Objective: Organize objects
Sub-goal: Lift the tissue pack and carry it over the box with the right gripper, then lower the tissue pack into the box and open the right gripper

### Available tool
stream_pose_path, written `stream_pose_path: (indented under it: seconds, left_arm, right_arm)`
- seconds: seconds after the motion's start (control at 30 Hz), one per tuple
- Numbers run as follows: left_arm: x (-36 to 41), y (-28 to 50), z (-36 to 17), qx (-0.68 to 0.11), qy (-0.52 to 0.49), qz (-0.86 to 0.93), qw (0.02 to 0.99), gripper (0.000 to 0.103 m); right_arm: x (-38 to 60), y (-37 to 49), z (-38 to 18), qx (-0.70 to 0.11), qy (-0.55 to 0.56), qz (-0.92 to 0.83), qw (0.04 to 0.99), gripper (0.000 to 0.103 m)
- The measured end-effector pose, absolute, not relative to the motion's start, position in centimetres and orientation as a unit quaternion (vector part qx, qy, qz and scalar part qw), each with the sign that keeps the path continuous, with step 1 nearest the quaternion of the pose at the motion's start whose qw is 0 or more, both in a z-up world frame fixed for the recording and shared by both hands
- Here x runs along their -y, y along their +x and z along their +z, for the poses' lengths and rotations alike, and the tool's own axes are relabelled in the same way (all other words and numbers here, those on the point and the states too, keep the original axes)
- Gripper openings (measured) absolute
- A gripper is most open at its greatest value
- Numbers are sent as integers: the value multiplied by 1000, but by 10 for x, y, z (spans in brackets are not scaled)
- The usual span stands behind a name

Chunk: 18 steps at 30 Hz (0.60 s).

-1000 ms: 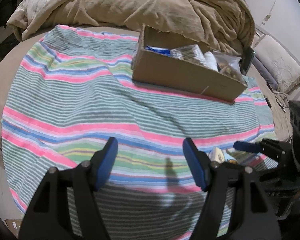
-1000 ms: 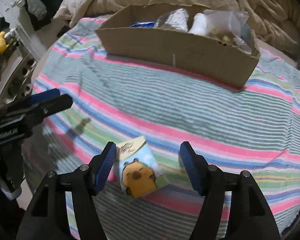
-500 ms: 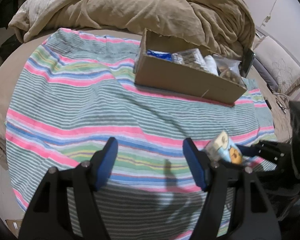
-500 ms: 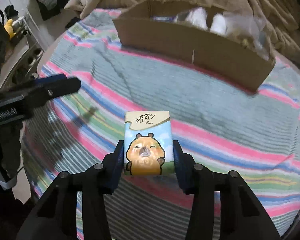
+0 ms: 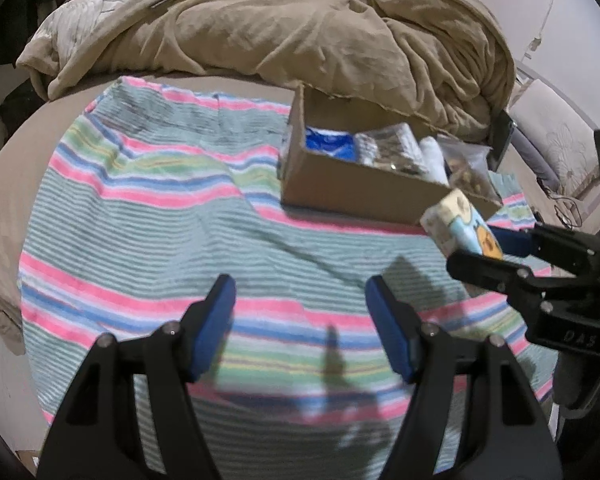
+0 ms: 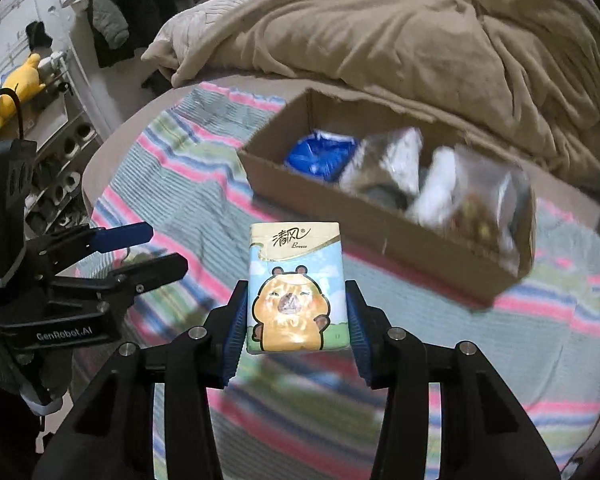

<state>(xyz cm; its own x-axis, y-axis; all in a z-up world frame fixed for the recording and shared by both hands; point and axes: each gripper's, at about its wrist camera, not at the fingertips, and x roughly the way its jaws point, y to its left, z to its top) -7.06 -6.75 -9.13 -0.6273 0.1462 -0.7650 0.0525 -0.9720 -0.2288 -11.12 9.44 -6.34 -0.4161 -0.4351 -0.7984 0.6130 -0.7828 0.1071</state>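
Observation:
My right gripper [image 6: 296, 308] is shut on a tissue pack [image 6: 297, 286] with a cartoon bear, held above the striped blanket [image 6: 188, 200]. The pack [image 5: 460, 226] and right gripper [image 5: 496, 246] also show at the right of the left wrist view. A cardboard box [image 6: 384, 232] lies ahead of the pack, holding a blue packet [image 6: 320, 154], a white item and clear bags. The box [image 5: 356, 192] also shows in the left wrist view. My left gripper [image 5: 300, 304] is open and empty over the blanket [image 5: 140, 208]; it shows at the left of the right wrist view [image 6: 140, 248].
A tan duvet [image 5: 300, 36] is heaped behind the box. A shoe rack [image 6: 56, 168] with a yellow plush toy [image 6: 18, 88] stands off the bed's left. A dark phone-like object [image 5: 502, 140] leans at the box's far right end.
My right gripper closed on the tissue pack, lifted it off the blanket and carried it toward the box. The left gripper stayed open and moved little.

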Motion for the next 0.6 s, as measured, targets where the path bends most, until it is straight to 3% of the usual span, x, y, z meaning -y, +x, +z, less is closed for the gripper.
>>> stream_pose_path:
  seconds: [0.6]
  left_arm:
    - [104, -118, -90, 121, -410, 904, 10, 69]
  right_arm:
    - [-49, -187, -55, -125, 414, -845, 315, 48]
